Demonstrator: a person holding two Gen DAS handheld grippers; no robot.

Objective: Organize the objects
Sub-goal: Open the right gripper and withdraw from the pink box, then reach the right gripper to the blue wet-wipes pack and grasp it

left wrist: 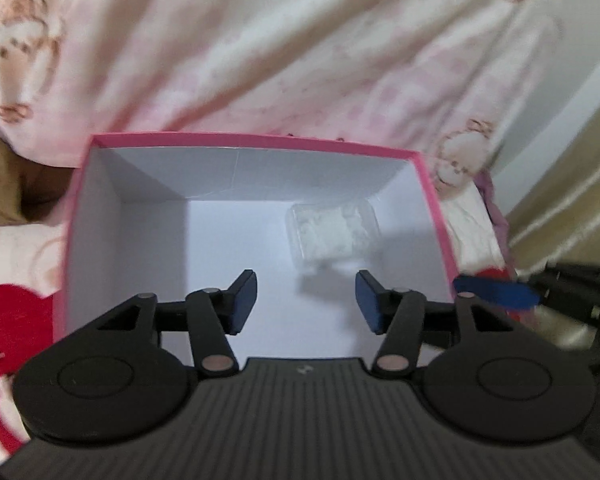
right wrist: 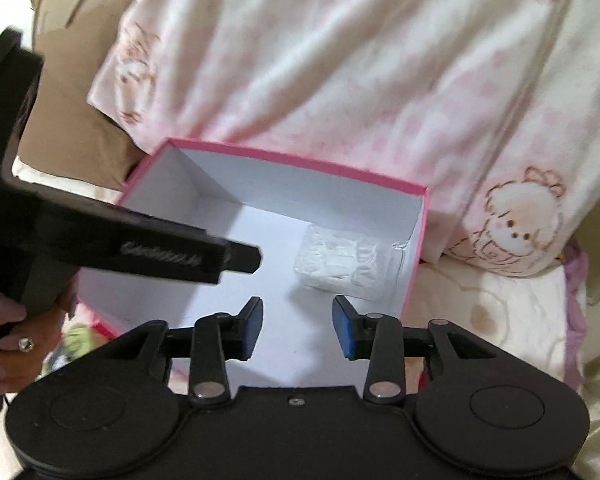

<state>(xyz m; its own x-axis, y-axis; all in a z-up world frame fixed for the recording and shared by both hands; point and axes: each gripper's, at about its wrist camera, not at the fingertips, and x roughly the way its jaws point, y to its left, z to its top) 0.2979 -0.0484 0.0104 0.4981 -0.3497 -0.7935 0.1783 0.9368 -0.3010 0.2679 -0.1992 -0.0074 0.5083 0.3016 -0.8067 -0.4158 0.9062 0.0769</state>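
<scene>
Clear plastic case [right wrist: 346, 266] flat in pink box [left wrist: 436, 200], long axis crosswise; both grippers released, empty.

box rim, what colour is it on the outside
Pink on the box rim and outer wall, white inside; clearest in the left wrist view.

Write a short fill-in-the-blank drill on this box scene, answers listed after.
1. The box has a rim coloured ____.
2. The clear packet lies ____ the box.
3. Between the right gripper fingers there is ____.
4. The left gripper stands ____, not shut.

Answers: pink; inside; nothing; open
</scene>
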